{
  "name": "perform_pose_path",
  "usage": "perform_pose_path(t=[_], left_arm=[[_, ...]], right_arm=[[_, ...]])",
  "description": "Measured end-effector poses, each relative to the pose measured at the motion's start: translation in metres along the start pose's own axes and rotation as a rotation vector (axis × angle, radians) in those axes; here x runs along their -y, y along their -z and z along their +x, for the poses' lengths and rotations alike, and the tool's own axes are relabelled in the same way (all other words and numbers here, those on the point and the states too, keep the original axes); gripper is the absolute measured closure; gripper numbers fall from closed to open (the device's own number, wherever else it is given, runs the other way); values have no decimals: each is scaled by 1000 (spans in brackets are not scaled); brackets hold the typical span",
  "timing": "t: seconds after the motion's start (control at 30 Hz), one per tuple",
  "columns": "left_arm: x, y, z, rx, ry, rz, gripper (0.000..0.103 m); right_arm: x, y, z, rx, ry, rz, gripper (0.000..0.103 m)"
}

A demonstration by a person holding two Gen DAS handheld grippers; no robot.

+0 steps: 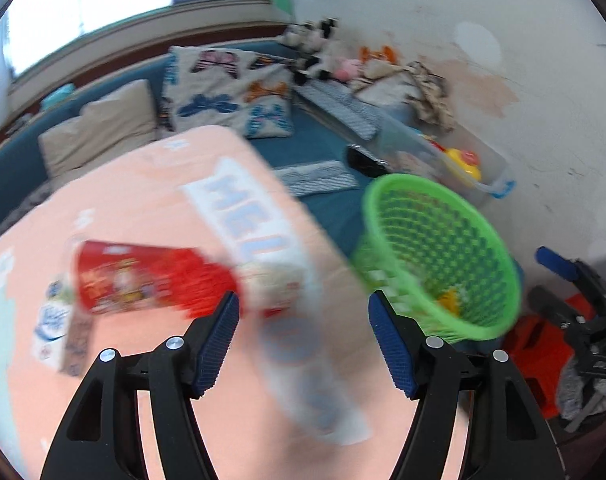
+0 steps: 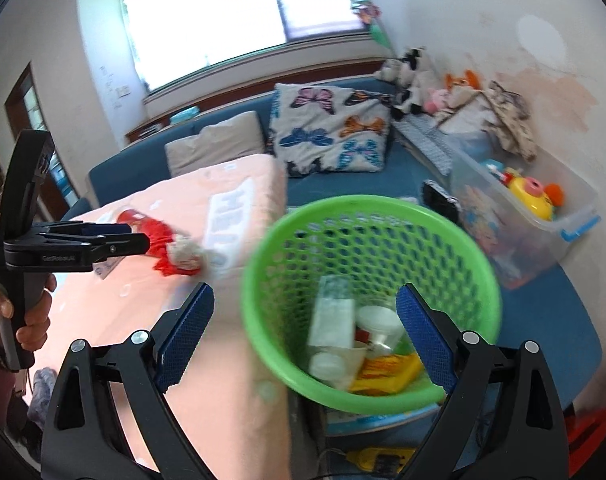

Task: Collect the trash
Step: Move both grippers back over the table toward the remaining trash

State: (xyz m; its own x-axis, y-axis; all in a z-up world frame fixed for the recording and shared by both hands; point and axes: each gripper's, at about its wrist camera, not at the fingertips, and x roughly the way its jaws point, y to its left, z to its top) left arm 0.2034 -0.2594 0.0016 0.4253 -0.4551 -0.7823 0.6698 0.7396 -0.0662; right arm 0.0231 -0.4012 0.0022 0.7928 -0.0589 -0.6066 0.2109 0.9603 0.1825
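The basket (image 2: 367, 240) is seen to be glossy green plastic, pierced with a lattice of holes. The tabletop (image 1: 151, 184) is covered by matt peach cloth. The red packet (image 1: 143, 280) is shown as shiny printed wrapper. Each hand-held gripper, left (image 1: 303, 340) and right (image 2: 303, 340), is made of matt black plastic, with ribbed blue pads (image 1: 219, 344) and bright metal pins.

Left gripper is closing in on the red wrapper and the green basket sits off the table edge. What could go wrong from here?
1. The left gripper is open with the red wrapper and a crumpled tissue overlapping ahead; it may catch only one.
2. The green basket sits tilted past the edge of the pink table cover; a carried piece could drop short.
3. The open right gripper hovers at the rim and could knock the basket.
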Motion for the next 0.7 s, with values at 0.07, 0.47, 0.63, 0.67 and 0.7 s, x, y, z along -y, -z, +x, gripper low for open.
perform_pose_path(t=[0.07,0.47,0.63,0.67,0.7], left_arm=[[-18,5,-6,7,-44,-12,38],[-128,35,-28,-4,-197,-155,36],[-160,43,-26,-12,-242,-196,32],[-167,45,-24,-17,-247,-204,32],[-171,47,-22,-21,-251,-211,31]], right_arm=[[-16,-5,8,-7,-22,-38,11],[-85,-26,70,-86,-142,-157,12],[-104,-32,104,-124,-167,-185,16],[-106,-31,108,-130,-167,-189,18],[-109,-31,116,-142,-169,-191,18]])
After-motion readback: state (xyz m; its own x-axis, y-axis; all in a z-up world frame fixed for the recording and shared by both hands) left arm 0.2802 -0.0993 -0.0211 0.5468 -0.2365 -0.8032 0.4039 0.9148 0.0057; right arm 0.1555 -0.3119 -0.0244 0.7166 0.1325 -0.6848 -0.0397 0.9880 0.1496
